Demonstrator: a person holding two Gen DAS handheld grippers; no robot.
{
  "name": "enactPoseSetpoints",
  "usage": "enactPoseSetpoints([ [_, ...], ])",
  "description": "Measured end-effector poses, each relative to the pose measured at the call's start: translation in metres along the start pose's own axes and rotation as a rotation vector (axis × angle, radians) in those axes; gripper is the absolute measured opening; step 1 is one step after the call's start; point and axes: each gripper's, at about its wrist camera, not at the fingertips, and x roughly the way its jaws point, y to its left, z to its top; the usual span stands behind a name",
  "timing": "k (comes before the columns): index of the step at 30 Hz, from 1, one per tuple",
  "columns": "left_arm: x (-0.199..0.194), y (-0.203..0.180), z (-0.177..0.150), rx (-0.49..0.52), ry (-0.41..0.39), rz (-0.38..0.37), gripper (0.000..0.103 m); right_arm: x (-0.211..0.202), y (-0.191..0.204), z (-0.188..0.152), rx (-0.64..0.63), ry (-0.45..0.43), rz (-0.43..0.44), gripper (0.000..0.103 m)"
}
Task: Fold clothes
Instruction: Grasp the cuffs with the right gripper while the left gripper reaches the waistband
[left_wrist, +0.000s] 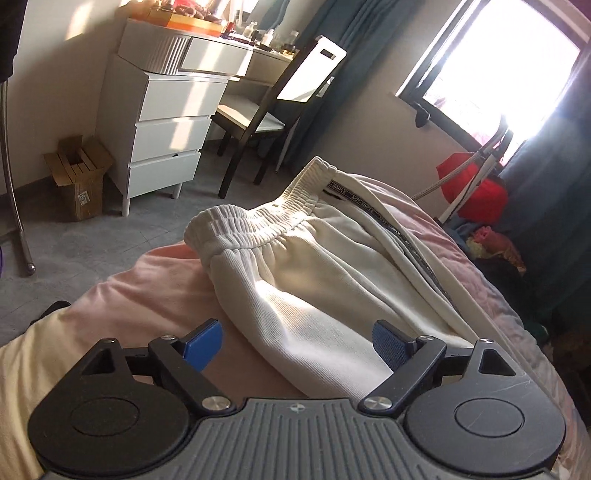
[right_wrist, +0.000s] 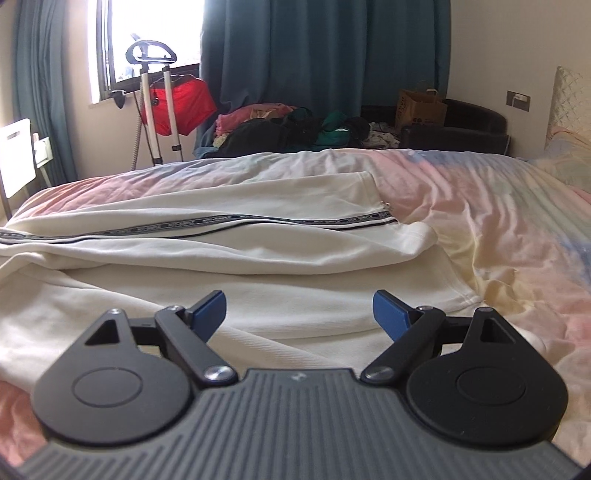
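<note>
Cream-white trousers (left_wrist: 314, 266) with a ribbed elastic waistband (left_wrist: 258, 218) and a dark lettered side stripe (left_wrist: 399, 229) lie on a pastel bed cover (left_wrist: 155, 295). My left gripper (left_wrist: 295, 347) hovers open at the near edge of the trousers by the waist, and its pads touch no cloth. In the right wrist view the trouser legs (right_wrist: 221, 251) stretch across the bed, the striped leg lying over the other. My right gripper (right_wrist: 299, 314) hangs open just above the near leg close to its hem (right_wrist: 454, 295), with nothing between its fingers.
A white chest of drawers (left_wrist: 170, 125), a dark chair (left_wrist: 258, 122) and a cardboard box (left_wrist: 79, 177) stand on the floor past the bed's edge. A garment steamer stand (right_wrist: 155, 92), a red bag (right_wrist: 184, 103) and a clothes pile (right_wrist: 295, 129) lie beyond the bed.
</note>
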Motion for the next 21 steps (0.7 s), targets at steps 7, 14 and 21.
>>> enactPoseSetpoints([
  [7,0.004,0.014,0.003,-0.076,0.021,-0.007,0.090,0.003,-0.070,-0.007,0.325,0.036,-0.265,0.088],
  [14,0.020,0.038,0.006,-0.230,0.090,-0.014,0.090,0.013,-0.122,-0.031,0.531,0.084,-0.410,0.088],
  [21,0.023,0.053,0.005,-0.308,0.102,-0.013,0.090,0.034,-0.148,-0.050,0.737,0.134,-0.249,0.081],
])
